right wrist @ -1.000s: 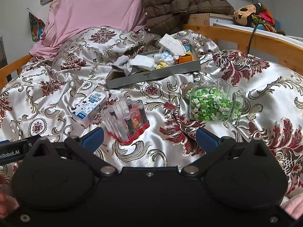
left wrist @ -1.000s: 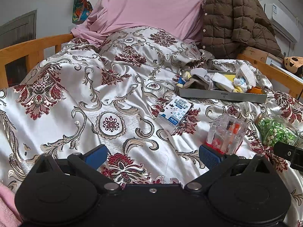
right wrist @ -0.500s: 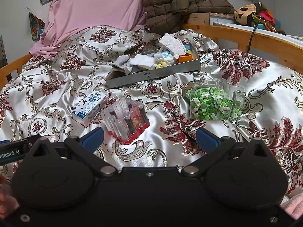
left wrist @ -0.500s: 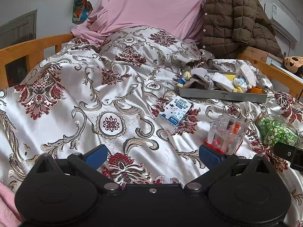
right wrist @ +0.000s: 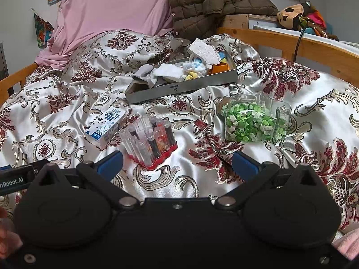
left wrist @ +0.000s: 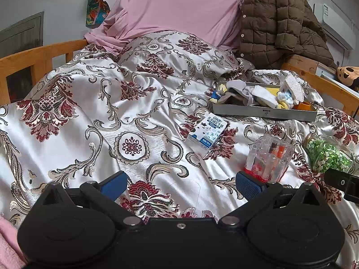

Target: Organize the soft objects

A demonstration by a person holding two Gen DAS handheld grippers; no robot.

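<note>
A grey metal tray (left wrist: 264, 113) (right wrist: 181, 88) lies on the patterned bedspread, filled with socks, cloths (right wrist: 168, 74), a white sponge (right wrist: 204, 51) and an orange cup (right wrist: 221, 67). My left gripper (left wrist: 181, 185) is open over bare bedspread, well short of the tray, nothing between its blue fingers. My right gripper (right wrist: 177, 163) is also open and empty, just behind a clear case of tubes (right wrist: 149, 143) (left wrist: 268, 159). A milk carton (left wrist: 207, 131) (right wrist: 105, 126) lies flat between the tray and the grippers.
A clear jar of green paper stars (right wrist: 253, 121) (left wrist: 327, 154) lies on its side at the right. A pink sheet (left wrist: 179, 6) and brown quilted jacket (left wrist: 280, 20) are piled at the headboard. Wooden bed rails (right wrist: 291, 47) run along both sides.
</note>
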